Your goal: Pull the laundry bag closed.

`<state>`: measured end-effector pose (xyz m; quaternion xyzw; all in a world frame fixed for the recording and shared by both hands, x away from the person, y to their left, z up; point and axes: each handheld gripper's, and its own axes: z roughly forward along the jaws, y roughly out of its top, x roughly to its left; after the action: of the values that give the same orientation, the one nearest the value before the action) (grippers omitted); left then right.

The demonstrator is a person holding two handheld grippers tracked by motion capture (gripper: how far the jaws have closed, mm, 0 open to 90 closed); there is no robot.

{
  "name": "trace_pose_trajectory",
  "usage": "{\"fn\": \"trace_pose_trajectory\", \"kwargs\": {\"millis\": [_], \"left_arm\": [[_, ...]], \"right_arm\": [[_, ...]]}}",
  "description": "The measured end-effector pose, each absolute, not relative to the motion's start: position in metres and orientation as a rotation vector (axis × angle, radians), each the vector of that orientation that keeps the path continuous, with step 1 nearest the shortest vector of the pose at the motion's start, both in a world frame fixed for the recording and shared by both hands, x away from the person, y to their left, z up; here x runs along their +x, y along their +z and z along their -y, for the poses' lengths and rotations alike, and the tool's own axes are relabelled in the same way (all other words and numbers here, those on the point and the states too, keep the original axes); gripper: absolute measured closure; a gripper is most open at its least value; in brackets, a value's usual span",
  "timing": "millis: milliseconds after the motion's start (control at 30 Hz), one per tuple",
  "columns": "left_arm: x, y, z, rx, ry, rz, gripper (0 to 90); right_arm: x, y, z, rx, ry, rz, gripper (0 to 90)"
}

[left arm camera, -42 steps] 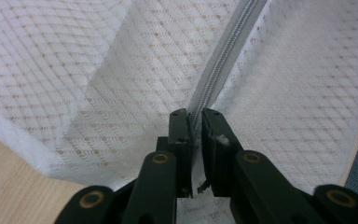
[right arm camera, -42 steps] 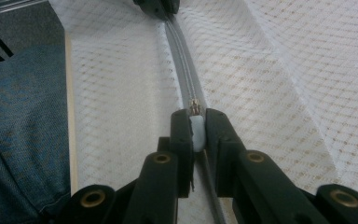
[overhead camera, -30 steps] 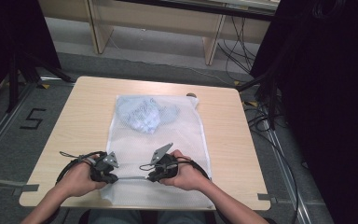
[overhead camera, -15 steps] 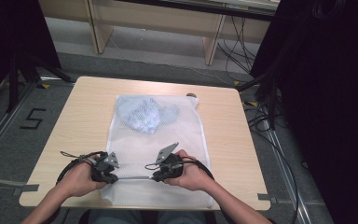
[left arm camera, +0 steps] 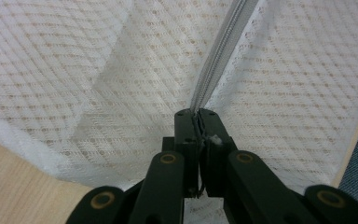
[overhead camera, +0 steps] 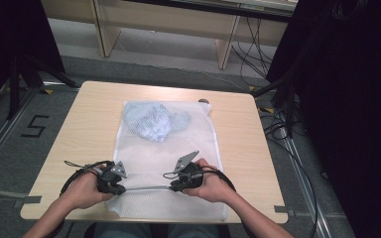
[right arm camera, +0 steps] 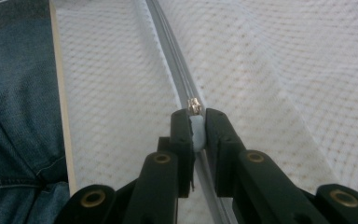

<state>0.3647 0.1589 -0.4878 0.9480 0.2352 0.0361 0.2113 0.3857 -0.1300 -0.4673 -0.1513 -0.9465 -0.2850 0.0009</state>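
Right hand-held gripper (overhead camera: 174, 187) has slid a little to the right along the near edge since a second ago, so the stretch of zipper (overhead camera: 146, 188) between the two hands is longer; left hand-held gripper (overhead camera: 117, 189) hasn't budged.

Layout, big to small: desk (overhead camera: 94, 109), white mesh laundry bag (overhead camera: 168, 153) flat on it with its long side running away from the person, pale blue garment (overhead camera: 151, 121) bunched inside at the far end. Zipper lies across the bag's near end, roughly parallel to the desk's front edge.

Key relation: zipper's long axis runs straight from left gripper to right one, taut between them. Left jaws are clamped on the zipper tape end (left arm camera: 198, 122) and look like the anchor. Right jaws are pinched on the pale slider pull (right arm camera: 196, 133), metal slider (right arm camera: 195, 106) just past the tips (so the right hand is the mover). Remaining travel lies to the right, toward the bag's right edge.

Hard to read: can't tell from above whether teeth behind the slider are meshed or parted. Zipper's right end is hidden under the right hand (overhead camera: 208, 181). Small dark object (overhead camera: 204, 101) at the bag's far corner is too small to identify.
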Motion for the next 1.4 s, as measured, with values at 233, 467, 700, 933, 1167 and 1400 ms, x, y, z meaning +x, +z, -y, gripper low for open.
{"fn": "trace_pose_trajectory", "kwargs": {"millis": [233, 467, 700, 933, 1167, 1400], "left_arm": [[0.363, -0.489, -0.158, 2.598, 0.101, -0.688, 87.0], [0.361, -0.491, -0.156, 2.546, 0.087, -0.728, 87.0], [0.363, -0.49, -0.158, 2.591, 0.1, -0.692, 87.0], [0.363, -0.49, -0.158, 2.59, 0.101, -0.693, 87.0], [0.363, -0.49, -0.158, 2.59, 0.1, -0.693, 87.0], [0.363, -0.49, -0.158, 2.59, 0.1, -0.694, 87.0]], "right_arm": [[0.387, -0.468, 0.144, -0.505, -0.889, 2.975, 82.6], [0.389, -0.468, 0.153, -0.536, -0.886, 2.97, 82.6], [0.39, -0.468, 0.161, -0.551, -0.895, 2.976, 82.6], [0.388, -0.469, 0.164, -0.567, -0.894, 2.966, 82.7], [0.388, -0.469, 0.165, -0.557, -0.883, 2.981, 82.7], [0.387, -0.469, 0.174, -0.611, -0.861, 2.966, 82.7]]}}
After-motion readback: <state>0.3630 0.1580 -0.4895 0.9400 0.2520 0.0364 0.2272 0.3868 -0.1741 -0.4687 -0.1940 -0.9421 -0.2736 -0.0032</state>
